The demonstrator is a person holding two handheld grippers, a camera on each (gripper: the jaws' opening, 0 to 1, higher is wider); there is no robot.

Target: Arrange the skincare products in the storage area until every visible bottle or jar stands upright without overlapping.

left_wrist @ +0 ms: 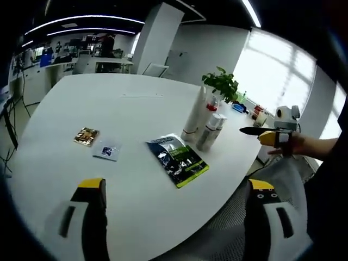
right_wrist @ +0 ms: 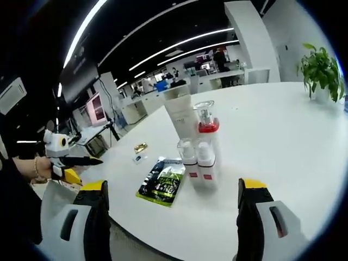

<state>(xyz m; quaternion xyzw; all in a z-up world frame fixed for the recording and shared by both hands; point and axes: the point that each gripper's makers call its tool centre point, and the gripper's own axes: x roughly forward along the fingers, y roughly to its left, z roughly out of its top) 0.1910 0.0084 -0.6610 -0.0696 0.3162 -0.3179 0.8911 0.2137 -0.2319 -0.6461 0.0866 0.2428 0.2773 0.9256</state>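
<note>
I'm holding both grippers level at the near edge of the white counter, fingers spread, gripping nothing: left gripper, right gripper. A glossy dark sachet is lying flat nearest. Behind it, four skincare bottles are standing upright, touching: two white-capped, a red-collared pump, a tall white tube.

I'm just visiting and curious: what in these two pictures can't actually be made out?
- Print on the dark sachet: too small in both views.
- The gold packet and small white packet: contents too small to read.
- Two short bottles: labels blurred in the right gripper view.
- Tall tube: partly hidden behind the red-collared bottle.
</note>
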